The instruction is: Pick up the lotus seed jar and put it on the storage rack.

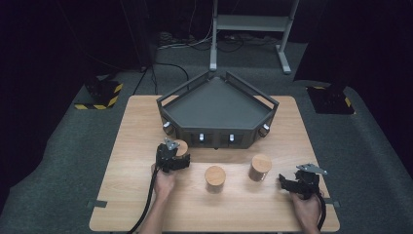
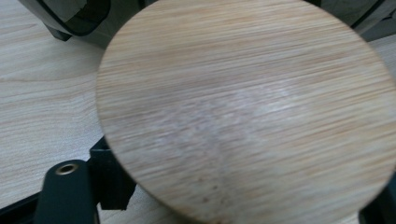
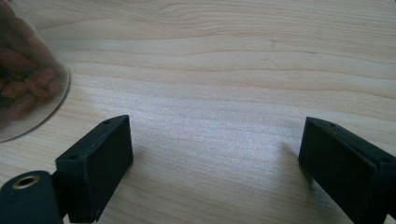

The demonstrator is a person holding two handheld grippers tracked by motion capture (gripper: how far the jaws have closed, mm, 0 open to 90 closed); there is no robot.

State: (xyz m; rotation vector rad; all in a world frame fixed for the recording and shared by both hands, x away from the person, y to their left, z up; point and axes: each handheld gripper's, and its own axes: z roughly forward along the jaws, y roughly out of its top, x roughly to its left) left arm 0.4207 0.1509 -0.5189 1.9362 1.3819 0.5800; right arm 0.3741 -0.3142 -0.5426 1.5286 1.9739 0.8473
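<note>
Jar [image 1: 181, 146] upright, axis vertical, lid up, near tabletop's far-left; I see left gripper [image 1: 179, 158] clamped on it, right gripper [image 1: 287, 183] released.

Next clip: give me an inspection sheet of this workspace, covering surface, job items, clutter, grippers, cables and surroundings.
Surface: light wooden table, bare around the items.
Job's things: three jars with wooden lids; the left jar sits between the left gripper's jaws, the middle jar and right jar stand free. The right jar's glass wall shows reddish-brown dried pieces inside. A dark angular tray stands at the far edge.
Clutter: nothing seen.
Grippers: left gripper closed around the left jar; right gripper open over bare wood.
Cables: a black cable trails from the left gripper.
Surroundings: grey carpet, metal stand, hazard-striped bases.
</note>
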